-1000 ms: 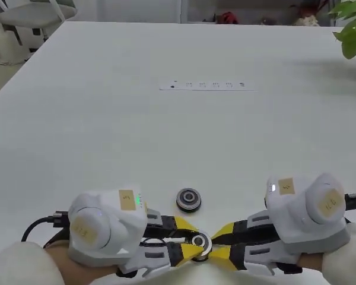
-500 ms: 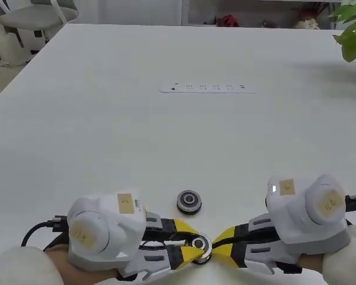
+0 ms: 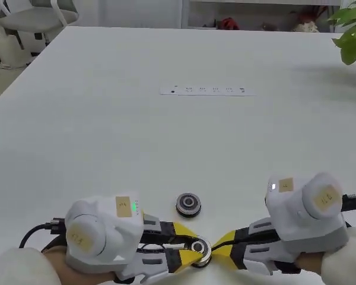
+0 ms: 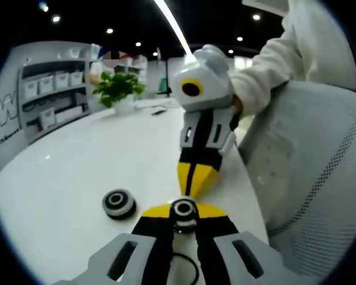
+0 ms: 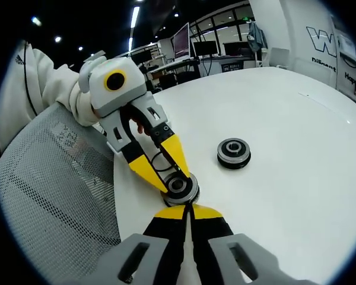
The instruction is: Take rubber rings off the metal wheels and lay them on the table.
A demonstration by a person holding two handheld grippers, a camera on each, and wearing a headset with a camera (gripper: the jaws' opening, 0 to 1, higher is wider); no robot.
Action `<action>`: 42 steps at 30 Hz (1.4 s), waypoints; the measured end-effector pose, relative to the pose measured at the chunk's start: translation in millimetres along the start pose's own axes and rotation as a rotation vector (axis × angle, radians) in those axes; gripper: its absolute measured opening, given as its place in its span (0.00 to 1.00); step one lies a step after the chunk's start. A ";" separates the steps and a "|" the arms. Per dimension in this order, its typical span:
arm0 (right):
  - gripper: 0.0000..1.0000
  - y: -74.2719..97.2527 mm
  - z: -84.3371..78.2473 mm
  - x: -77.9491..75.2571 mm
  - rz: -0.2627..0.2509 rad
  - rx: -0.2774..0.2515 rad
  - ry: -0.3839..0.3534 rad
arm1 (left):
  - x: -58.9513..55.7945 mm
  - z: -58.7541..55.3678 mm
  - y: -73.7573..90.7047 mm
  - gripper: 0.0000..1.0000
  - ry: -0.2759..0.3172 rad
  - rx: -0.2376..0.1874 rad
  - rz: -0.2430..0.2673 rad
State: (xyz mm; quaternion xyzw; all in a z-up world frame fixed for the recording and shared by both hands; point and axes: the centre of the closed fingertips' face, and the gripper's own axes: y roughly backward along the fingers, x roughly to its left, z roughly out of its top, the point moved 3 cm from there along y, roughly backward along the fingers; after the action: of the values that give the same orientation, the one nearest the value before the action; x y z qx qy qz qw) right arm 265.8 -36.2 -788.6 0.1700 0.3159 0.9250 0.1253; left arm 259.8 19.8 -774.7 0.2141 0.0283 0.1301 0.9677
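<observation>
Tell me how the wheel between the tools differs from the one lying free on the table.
The held wheel is pinched in the left tool's tips, the right tool's shut tips against it; the free wheel lies flat on the table, untouched. The free wheel wears a black ring; the held wheel's rim looks bare silver, though that is hard to tell. Both are small, round and metal.

Ceiling strip lights (image 4: 171, 24) give bright, even light; faint shadows on the white desk (image 3: 95, 130); gripper views bulge at edges.
</observation>
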 end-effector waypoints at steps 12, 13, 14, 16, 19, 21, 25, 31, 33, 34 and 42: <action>0.00 2.6 1.5 -2.1 0.006 -0.012 -0.087 | -0.7 -0.5 0.6 0.14 -0.009 0.003 0.001; 0.00 3.2 1.8 -2.2 0.007 -0.017 -0.099 | -0.8 -0.6 0.6 0.14 -0.010 0.003 0.001; 0.00 3.7 2.0 -2.4 0.008 -0.020 -0.107 | -1.0 -0.6 0.6 0.14 -0.011 0.004 0.001; 0.00 4.0 2.3 -2.5 0.009 -0.022 -0.115 | -1.1 -0.8 0.7 0.14 -0.013 0.005 0.002; 0.00 5.4 3.2 -2.3 0.019 -0.029 -0.150 | -1.7 -1.0 0.6 0.14 -0.017 0.006 0.001; 0.00 6.5 3.0 -3.4 0.021 -0.034 -0.163 | -1.9 -1.1 0.7 0.14 -0.021 0.007 0.001; 0.00 6.9 2.7 -3.0 0.025 -0.039 -0.178 | -2.0 -1.4 0.8 0.14 -0.025 0.009 0.002; 0.00 7.8 3.6 -3.5 0.024 -0.041 -0.180 | -2.3 -1.3 0.9 0.14 -0.025 0.011 0.002; 0.00 8.0 3.8 -3.6 0.024 -0.040 -0.179 | -2.2 -1.2 0.9 0.14 -0.026 0.012 0.003; 0.00 8.1 4.1 -3.8 0.024 -0.041 -0.180 | -2.1 -1.3 1.0 0.14 -0.027 0.013 0.003; 0.00 9.2 5.4 -4.3 0.026 -0.047 -0.196 | -1.6 -1.7 1.5 0.14 -0.025 0.017 0.006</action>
State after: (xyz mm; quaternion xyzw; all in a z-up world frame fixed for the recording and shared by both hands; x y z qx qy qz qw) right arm 270.7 -41.7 -779.8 0.2605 0.2781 0.9127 0.1475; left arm 257.7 21.5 -775.6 0.2240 0.0169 0.1303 0.9657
